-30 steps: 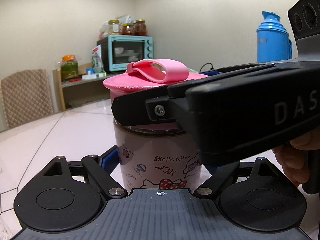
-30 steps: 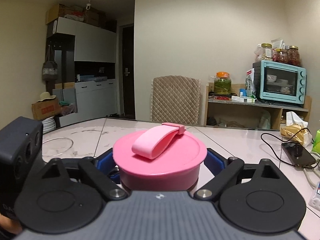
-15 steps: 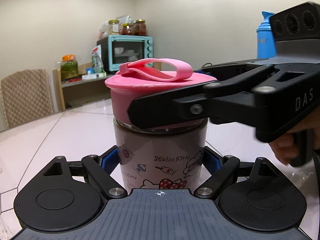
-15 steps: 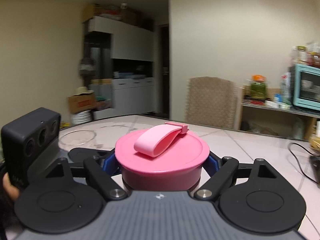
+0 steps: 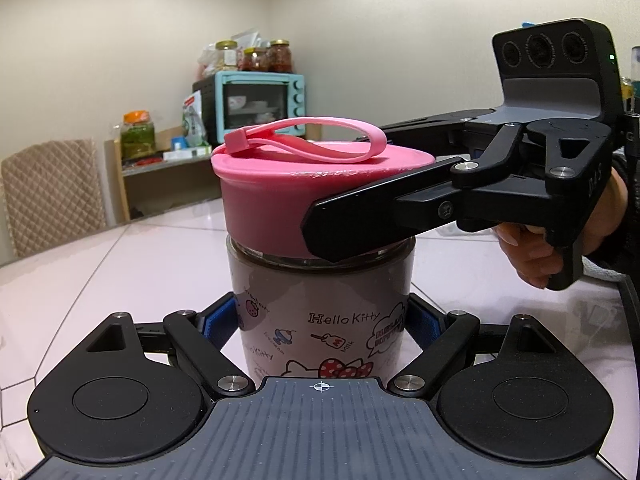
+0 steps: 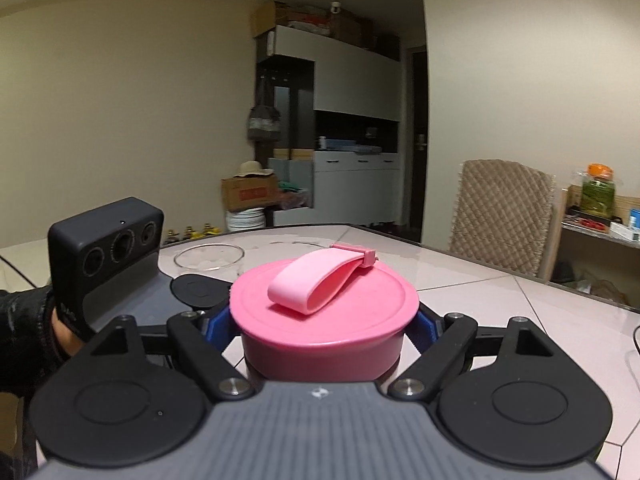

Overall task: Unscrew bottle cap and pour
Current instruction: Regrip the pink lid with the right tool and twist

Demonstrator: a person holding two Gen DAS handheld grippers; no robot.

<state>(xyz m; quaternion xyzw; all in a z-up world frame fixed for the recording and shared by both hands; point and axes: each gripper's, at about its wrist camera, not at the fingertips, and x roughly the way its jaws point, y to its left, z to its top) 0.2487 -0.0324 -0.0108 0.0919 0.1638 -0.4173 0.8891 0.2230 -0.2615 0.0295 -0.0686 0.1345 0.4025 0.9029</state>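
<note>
1. Bottle first: the squat glass bottle with a brown body and printed cartoon pictures (image 5: 320, 304) stands upright on the pale tiled table (image 5: 120, 264), and the wide pink plastic screw cap with a soft loop strap on top (image 5: 280, 196) sits on its mouth.
2. Left gripper (image 5: 320, 322) is closed on the lower body of the bottle, with one blue pad on each side of the glass. This is a good place to hold, low and on the widest part, so the bottle should not tip when the cap is turned.
3. Right gripper (image 6: 324, 328) is closed on the side wall of the cap, one pad on each side.
4. Glass is stiff and smooth, so I judge it may slip and turn inside the pads if the cap is tight (the printed surface gives little friction). It is also fragile; hard squeezing is not wise.
5. Brown filling reaches almost to the neck, so the bottle is probably heavy.
6. Cap is rigid on its wall, which is the right place to grip; the strap is soft and would only bend.
7. Clear glass bowl (image 6: 209, 258) stands behind on the table, probably for the pouring.
</note>
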